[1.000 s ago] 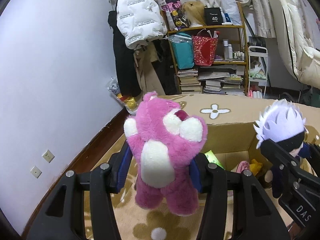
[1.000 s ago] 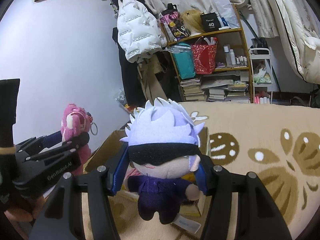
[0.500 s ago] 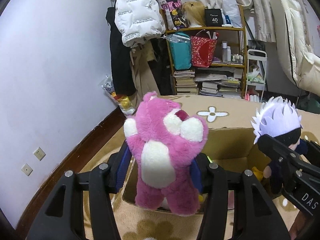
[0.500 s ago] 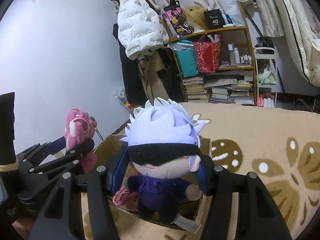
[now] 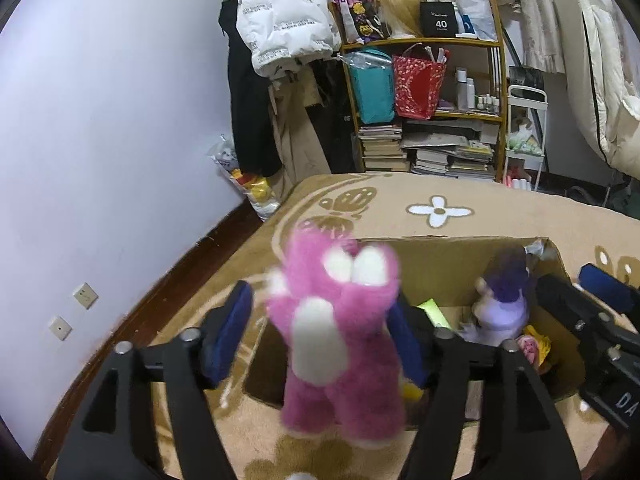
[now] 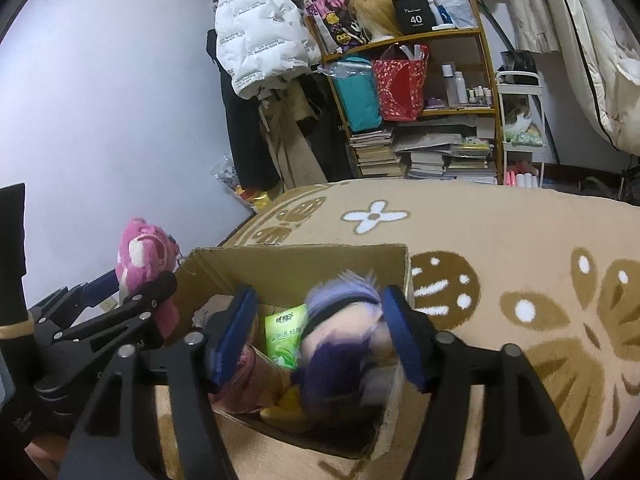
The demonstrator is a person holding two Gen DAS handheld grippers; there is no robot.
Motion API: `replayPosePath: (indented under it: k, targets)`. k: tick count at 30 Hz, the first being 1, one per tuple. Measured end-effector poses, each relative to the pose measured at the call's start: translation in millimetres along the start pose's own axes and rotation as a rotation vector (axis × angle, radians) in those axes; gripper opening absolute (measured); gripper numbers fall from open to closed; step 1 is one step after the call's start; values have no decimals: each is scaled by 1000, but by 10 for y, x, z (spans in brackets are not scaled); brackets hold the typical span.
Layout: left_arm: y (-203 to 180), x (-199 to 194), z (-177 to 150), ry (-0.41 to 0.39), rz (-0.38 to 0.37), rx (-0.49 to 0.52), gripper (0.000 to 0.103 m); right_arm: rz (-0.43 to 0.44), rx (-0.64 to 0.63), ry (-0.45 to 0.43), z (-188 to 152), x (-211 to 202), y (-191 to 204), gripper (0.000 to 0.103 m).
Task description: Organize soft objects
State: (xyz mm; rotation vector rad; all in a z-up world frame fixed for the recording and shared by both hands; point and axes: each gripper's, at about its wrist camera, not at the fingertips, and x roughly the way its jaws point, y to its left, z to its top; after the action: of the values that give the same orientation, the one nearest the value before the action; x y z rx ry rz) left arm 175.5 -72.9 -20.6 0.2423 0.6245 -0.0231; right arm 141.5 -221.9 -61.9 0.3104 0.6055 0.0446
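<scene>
A pink and white plush bear [image 5: 336, 344], blurred, hangs between the opening jaws of my left gripper [image 5: 320, 320]; the left pad [image 5: 228, 336] stands clear of it. The bear is over the near left corner of an open cardboard box [image 5: 440, 256]. A doll with pale purple hair and dark clothes [image 6: 344, 332], also blurred, tips into the box between the opening jaws of my right gripper [image 6: 318, 316], with a gap at the left pad [image 6: 232, 336]. The left wrist view shows that doll [image 5: 504, 304] inside the box beside the right gripper [image 5: 580, 296].
The box [image 6: 300, 256] stands on a beige rug [image 6: 520, 232] with brown patterns and holds a green packet [image 6: 286, 334] and other soft items. Behind are a shelf [image 5: 436, 112] with books and bags, a hanging white jacket [image 5: 280, 16] and the wall on the left.
Both grippers, shut on their toys before, have spread their jaws. The bear and the doll now blur and drop toward the box; the doll has tipped down into it.
</scene>
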Motion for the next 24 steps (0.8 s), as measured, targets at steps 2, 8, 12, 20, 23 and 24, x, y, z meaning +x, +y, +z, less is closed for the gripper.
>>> replayPosePath:
  k: [2, 8, 12, 20, 23, 24]
  targets:
    - [2, -53, -5, -22, 27, 11, 84, -3, 8, -8, 1, -24, -13, 76]
    - [38, -157, -16, -30, 61, 20, 102, -20, 12, -17, 2, -126, -28, 92]
    - [107, -214, -23, -15, 52, 8, 103, -28, 4, -31, 10, -206, 16, 103]
    - [396, -399, -43, 7, 14, -80, 103, -47, -35, -22, 1, -348, 136, 103]
    - [519, -495, -53, 6, 4, -104, 103, -59, -61, -21, -23, -428, 204, 103]
    - [550, -526, -55, 4, 1, -108, 103, -61, -68, -23, -22, -448, 219, 103]
